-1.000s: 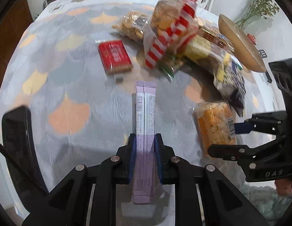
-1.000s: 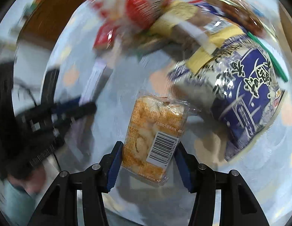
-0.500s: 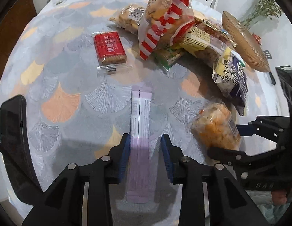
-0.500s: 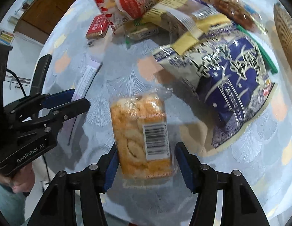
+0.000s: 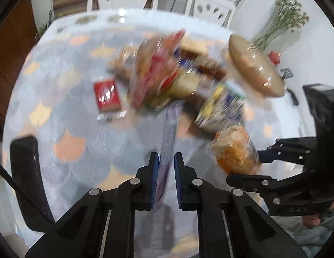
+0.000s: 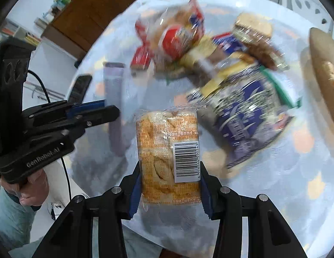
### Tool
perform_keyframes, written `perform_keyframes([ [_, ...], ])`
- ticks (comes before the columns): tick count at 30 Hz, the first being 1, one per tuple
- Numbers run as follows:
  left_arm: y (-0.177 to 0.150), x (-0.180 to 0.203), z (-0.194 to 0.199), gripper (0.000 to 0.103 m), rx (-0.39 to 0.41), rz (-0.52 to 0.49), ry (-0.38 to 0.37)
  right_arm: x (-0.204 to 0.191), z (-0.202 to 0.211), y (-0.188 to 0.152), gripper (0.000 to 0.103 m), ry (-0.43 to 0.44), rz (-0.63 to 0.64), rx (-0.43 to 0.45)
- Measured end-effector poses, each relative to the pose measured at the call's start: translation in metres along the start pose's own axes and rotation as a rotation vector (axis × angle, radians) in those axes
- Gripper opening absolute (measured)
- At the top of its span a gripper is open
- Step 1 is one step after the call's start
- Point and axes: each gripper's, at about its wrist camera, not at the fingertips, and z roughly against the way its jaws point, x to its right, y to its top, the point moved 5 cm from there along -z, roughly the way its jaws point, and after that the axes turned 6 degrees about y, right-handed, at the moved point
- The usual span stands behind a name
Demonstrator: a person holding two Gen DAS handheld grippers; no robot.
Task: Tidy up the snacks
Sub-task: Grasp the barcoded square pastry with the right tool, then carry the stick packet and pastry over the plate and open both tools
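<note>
- Two snacks are held at once, one per gripper, which lets both leave the loose heap in a single pass.
- Orange cracker pack: clamped across its width between the pads of the right gripper, whose jaws have just been closing onto it. It stands clear of the table, barcode up, long axis running away from the camera, so the grip sits on the near end, where the wrapper is firm.
- Purple stick sachet: pinched between the blue pads of the left gripper, jaws likewise just closed on it. In the left wrist view it shows edge-on, a thin strip; the narrow jaw gap suits so slim an item.
- Both grippers point steeply down, side by side, apart from each other.
- Remaining pile: a red-striped bag, a blue-and-white bag and a small red packet lie heaped or scattered on the fan-patterned cloth, blurred, awaiting sorting.
- Ribbed glass dish stands at the table's far right, a likely destination, though this is only a judgement.
</note>
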Motion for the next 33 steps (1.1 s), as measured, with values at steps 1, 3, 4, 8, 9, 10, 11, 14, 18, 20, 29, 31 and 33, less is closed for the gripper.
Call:
perform_keyframes([
  [1, 0.008, 0.004, 0.007, 0.011, 0.02, 0.0, -0.009, 0.001, 0.012, 0.002, 0.045, 0.001, -0.007, 0.015],
  [3, 0.027, 0.017, 0.019, 0.011, 0.06, -0.004, -0.025, 0.013, 0.034, 0.006, 0.045, -0.002, -0.024, 0.057],
  [4, 0.032, 0.019, 0.02, 0.011, 0.067, -0.009, -0.025, 0.021, 0.041, 0.006, 0.045, -0.006, -0.031, 0.074],
  [8, 0.046, 0.031, 0.004, 0.014, 0.013, -0.058, 0.017, 0.049, 0.076, 0.01, 0.045, -0.022, -0.083, 0.124],
  [9, 0.039, 0.023, -0.004, 0.029, -0.032, -0.045, 0.002, 0.055, 0.078, 0.01, 0.045, -0.026, -0.097, 0.132],
  [10, 0.031, 0.018, -0.015, 0.054, -0.09, -0.019, 0.003, 0.058, 0.077, 0.012, 0.045, -0.03, -0.106, 0.136],
  [11, 0.022, 0.011, -0.029, 0.066, -0.143, 0.017, 0.03, 0.068, 0.081, 0.011, 0.045, -0.038, -0.121, 0.14],
  [14, 0.001, -0.002, -0.056, 0.071, -0.181, 0.077, 0.089, 0.093, 0.09, 0.002, 0.045, -0.038, -0.164, 0.128],
  [18, -0.02, -0.004, -0.084, 0.041, -0.252, 0.075, 0.193, 0.108, 0.082, -0.004, 0.045, -0.03, -0.197, 0.102],
  [20, -0.02, 0.004, -0.084, 0.037, -0.216, 0.015, 0.254, 0.112, 0.08, -0.005, 0.045, -0.036, -0.193, 0.094],
  [29, 0.005, 0.038, -0.026, 0.015, -0.093, 0.07, 0.132, 0.122, 0.093, 0.011, 0.045, -0.023, -0.185, 0.143],
  [31, 0.021, 0.05, -0.005, 0.015, -0.046, 0.061, 0.105, 0.126, 0.103, 0.014, 0.045, -0.021, -0.189, 0.167],
  [33, 0.043, 0.065, 0.018, 0.015, 0.007, 0.05, 0.08, 0.135, 0.116, 0.018, 0.045, -0.029, -0.202, 0.199],
])
